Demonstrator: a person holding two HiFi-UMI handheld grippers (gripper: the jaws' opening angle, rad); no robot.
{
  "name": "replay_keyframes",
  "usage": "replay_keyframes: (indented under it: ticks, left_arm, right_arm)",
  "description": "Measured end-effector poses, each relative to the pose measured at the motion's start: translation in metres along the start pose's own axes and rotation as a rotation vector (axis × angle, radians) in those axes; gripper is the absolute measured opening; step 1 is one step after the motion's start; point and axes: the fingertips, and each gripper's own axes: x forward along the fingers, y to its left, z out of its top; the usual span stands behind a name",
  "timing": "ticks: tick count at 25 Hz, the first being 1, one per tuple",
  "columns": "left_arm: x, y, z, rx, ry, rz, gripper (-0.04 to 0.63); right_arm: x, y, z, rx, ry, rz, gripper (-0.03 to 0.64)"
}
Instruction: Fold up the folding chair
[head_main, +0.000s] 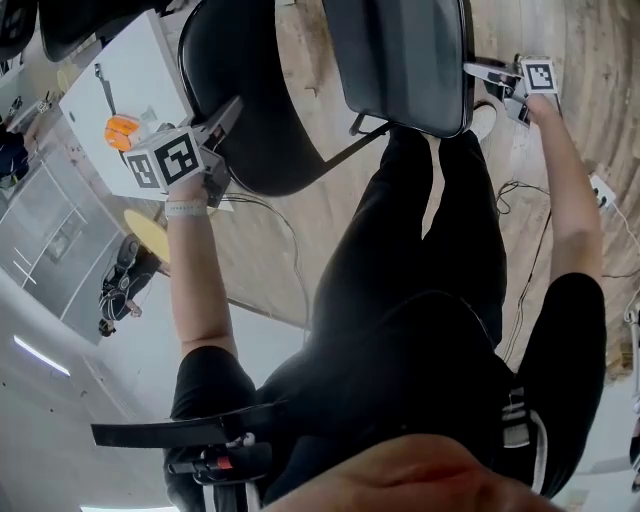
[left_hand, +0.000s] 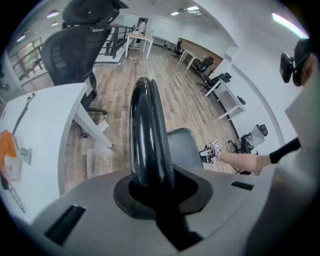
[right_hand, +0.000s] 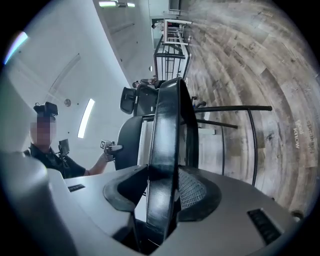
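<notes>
left gripper (head_main: 228, 110) and right gripper (head_main: 483, 72) each clamp the folding chair (head_main: 400, 60)

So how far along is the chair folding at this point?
Done: both grips look set, the left gripper shut on the backrest rim, the right gripper on the seat edge. In hand: the person holds both parts, ready to swing them. Left: the fold itself; a gap shows between seat and backrest in the head view, and the legs stick out beyond the seat.
</notes>
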Motion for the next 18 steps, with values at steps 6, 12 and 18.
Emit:
replay_keyframes:
  ticks: [6, 12, 18]
  left_arm:
    - [0.007, 0.016, -0.01, 0.005, -0.012, 0.017, 0.052]
    - [-0.076, 0.049, -0.004, 0.023, -0.067, 0.04, 0.052]
    - [-0.118, 0.079, -0.003, 0.022, -0.087, 0.056, 0.052]
  right_arm:
    - [0.034, 0.01, -0.009, -0.072, 0.094, 0.067, 0.143]
    - [0.132, 0.102, -0.006, -0.125, 0.121, 0.17, 0.1]
    - [0.219, 0.156, -0.011, -0.128, 0.143, 0.201, 0.075]
